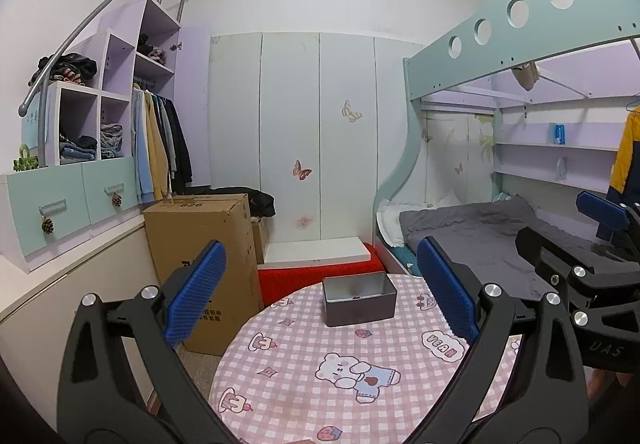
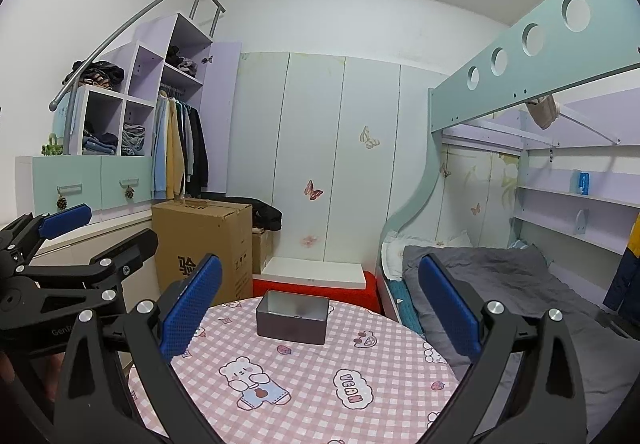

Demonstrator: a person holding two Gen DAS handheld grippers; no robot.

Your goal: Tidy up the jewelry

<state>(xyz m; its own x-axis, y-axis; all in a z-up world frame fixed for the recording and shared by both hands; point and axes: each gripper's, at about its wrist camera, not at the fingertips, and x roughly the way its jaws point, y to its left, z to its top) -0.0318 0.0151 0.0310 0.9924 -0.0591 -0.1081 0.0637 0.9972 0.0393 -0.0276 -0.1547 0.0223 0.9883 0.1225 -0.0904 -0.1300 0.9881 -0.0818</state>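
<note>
Left wrist view shows a grey metal tin (image 1: 359,298) standing open on the far part of the round counter (image 1: 304,376), near its back edge, with a small dark item (image 1: 356,297) on its floor that may be jewelry; it is too small to tell. The tin's long axis runs across the view, roughly side to side. It lies straight ahead of the left tool (image 1: 322,294), framed between the blue pads, which stand wide apart and hold nothing. In the right wrist view the tin (image 2: 292,318) sits ahead and a little left of centre for the right tool (image 2: 318,304), whose pads are likewise spread and empty. Judging by this, the left tool is slightly better lined up, though both seem about equally far. No loose jewelry shows on the checked cloth between tools and tin, so the approach is unobstructed. Beyond the tin the counter ends quickly, with a red box (image 1: 320,276) and a cardboard carton (image 1: 202,244) below, so a push forward risks sliding it off.
</note>
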